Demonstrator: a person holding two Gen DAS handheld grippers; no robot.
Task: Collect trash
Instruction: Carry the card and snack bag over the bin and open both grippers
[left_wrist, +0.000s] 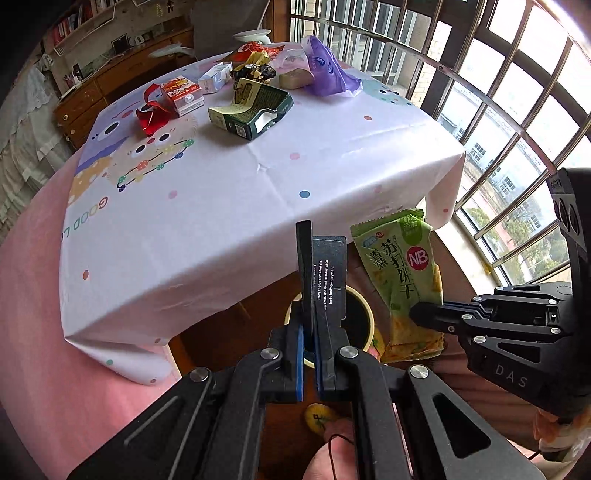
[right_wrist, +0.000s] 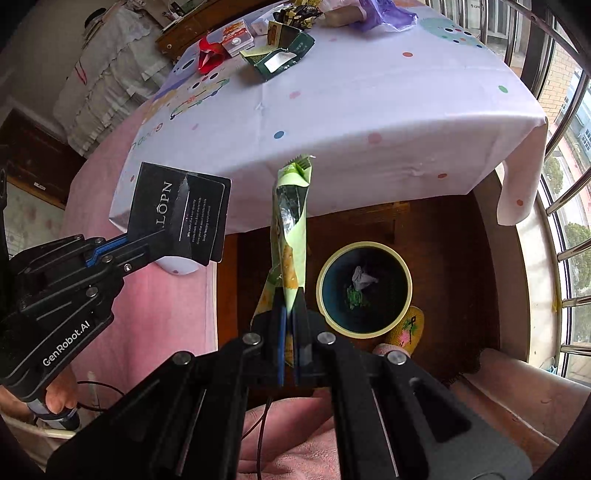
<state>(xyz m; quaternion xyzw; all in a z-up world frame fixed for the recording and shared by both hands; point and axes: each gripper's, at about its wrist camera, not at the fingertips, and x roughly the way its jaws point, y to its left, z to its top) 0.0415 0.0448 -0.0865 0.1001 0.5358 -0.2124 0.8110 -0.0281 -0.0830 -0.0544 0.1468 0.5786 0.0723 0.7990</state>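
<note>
your left gripper (left_wrist: 309, 325) is closed tight on a black card packet (right_wrist: 181, 214) printed with white lettering, the fingers pinching its lower edge so the flat packet stands up out of the jaws. your right gripper (right_wrist: 290, 325) is likewise clamped nearly shut, gripping the lower part of a green snack wrapper (left_wrist: 400, 266) whose torn top points up and away from the jaws. take the yellow-rimmed bin (right_wrist: 364, 288) on the dark wooden floor as your landmark: in the right wrist view the wrapper hangs just to the left of its rim and above it, and the black packet is held farther left, well apart from the bin, in front of the hanging edge of the tablecloth (left_wrist: 221, 206). in the left wrist view the packet sits directly over the bin's rim, with the wrapper just to the right. inside the bin lie a crumpled pale scrap (right_wrist: 362, 277) and a bit of green scrap (right_wrist: 356, 297). beyond the bin, up on the table's far side, more trash remains: an opened green carton (left_wrist: 255, 110), a red wrapper (left_wrist: 151, 112), a small red and white box (left_wrist: 183, 94) and a purple bag (left_wrist: 327, 68). just beside the bin's near rim a yellow slipper (right_wrist: 408, 328) shows.
</note>
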